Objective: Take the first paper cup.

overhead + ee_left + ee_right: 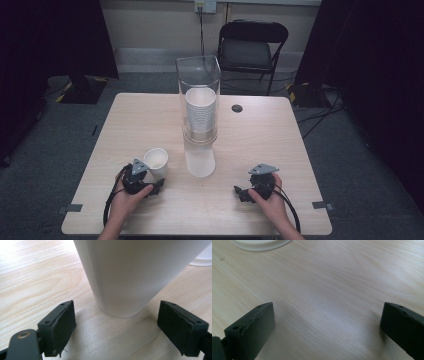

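My left gripper [117,327] has its jaws wide, on both sides of the paper cup [156,161] without touching it. The cup stands upright on the tabletop [260,145], left of the tall cup dispenser [199,115]. My right gripper [327,332] is wide open too – nothing between. If I pull back crookedly, one jaw could catch the light cup and tip it.
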Motion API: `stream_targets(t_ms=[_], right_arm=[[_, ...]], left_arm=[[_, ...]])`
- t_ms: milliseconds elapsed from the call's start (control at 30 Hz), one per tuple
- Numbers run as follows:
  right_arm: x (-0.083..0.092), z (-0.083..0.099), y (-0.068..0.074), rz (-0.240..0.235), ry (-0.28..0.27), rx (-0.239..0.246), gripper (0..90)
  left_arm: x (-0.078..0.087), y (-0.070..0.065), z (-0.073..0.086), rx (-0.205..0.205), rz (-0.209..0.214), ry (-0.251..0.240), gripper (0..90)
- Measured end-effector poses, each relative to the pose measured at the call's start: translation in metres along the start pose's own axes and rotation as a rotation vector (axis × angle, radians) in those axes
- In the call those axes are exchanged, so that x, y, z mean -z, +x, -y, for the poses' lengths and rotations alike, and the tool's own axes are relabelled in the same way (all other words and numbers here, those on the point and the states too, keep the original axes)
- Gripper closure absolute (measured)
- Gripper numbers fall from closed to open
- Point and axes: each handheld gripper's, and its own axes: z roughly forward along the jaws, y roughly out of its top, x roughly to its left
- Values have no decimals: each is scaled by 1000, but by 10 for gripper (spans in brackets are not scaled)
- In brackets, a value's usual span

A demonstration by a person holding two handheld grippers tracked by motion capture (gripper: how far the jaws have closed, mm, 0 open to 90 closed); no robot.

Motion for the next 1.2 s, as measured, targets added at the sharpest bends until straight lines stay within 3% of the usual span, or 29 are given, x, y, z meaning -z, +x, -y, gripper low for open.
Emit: stream_targets(t_ms=[100, 133, 200, 233, 267, 300, 333, 433, 533, 600, 700, 1033, 1200], right_arm=[[1, -1, 1, -5, -12, 25, 65], [3, -2, 3, -6, -26, 39, 176], [4, -9, 5, -31, -63, 4, 83], [4, -13, 7, -38, -72, -4, 104], [5, -18, 9, -44, -87, 4, 180], [5, -18, 9, -44, -87, 4, 180], [6, -29, 15, -56, -119, 27, 118], [6, -45, 25, -81, -156, 36, 161], [5, -55, 31, -86, -162, 49, 146], [2, -66, 37, -122, -164, 23, 142], [-1, -76, 43, -122, -165, 47, 142], [-8, -95, 54, -139, -202, 61, 142], [-14, -99, 57, -146, -209, 45, 143]], left_arm=[[1, 0, 1, -1, 4, 3, 139], [0, 0, 0, -3, 4, 4, 139], [0, 0, 1, -2, 5, 4, 134], [0, -1, 1, -2, 5, 4, 134], [0, -1, 1, -2, 6, 4, 134], [0, -1, 1, -2, 6, 4, 134], [0, 0, 0, -3, 5, 3, 134], [0, -1, 1, -2, 6, 4, 134], [0, -1, 1, -2, 5, 4, 134], [0, -1, 1, -2, 5, 3, 133], [1, -1, 1, 2, 3, 3, 134], [1, -1, 1, 3, 3, 2, 133], [1, -1, 1, 4, 3, 2, 133]])
